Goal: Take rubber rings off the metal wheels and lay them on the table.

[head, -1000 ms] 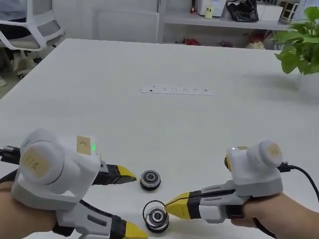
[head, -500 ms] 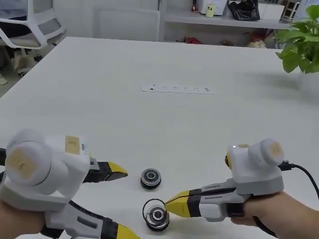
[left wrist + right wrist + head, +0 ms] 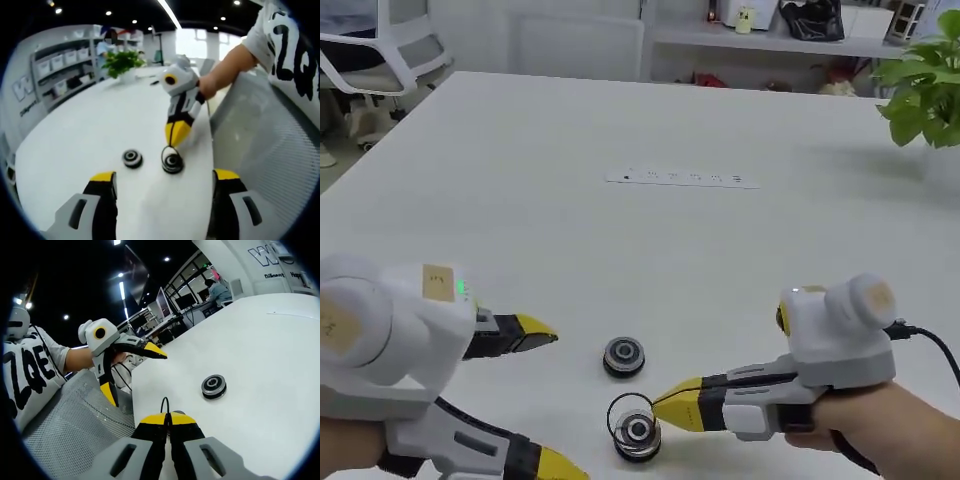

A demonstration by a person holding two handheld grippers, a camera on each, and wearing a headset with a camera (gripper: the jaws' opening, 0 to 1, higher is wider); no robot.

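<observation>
Two small metal wheels lie near the table's front edge. The farther wheel (image 3: 623,356) (image 3: 132,158) (image 3: 214,386) still wears its black rubber ring. On the nearer wheel (image 3: 638,433) (image 3: 172,163), the thin ring (image 3: 620,408) (image 3: 164,405) stands half lifted off as a loop. My right gripper (image 3: 660,407) (image 3: 168,422) is shut on that loop, its yellow tips just right of the wheel. Left of both wheels, my left gripper (image 3: 558,400) (image 3: 164,176) is wide open and holds nothing.
A white power strip (image 3: 680,180) lies at the middle of the white table (image 3: 740,250). A potted plant (image 3: 925,85) stands at the far right. An office chair (image 3: 380,50) is beyond the far left corner, with shelves behind.
My left gripper has drawn back to the left, away from the wheels, still open. The right gripper stays shut on the ring at the nearer wheel.
</observation>
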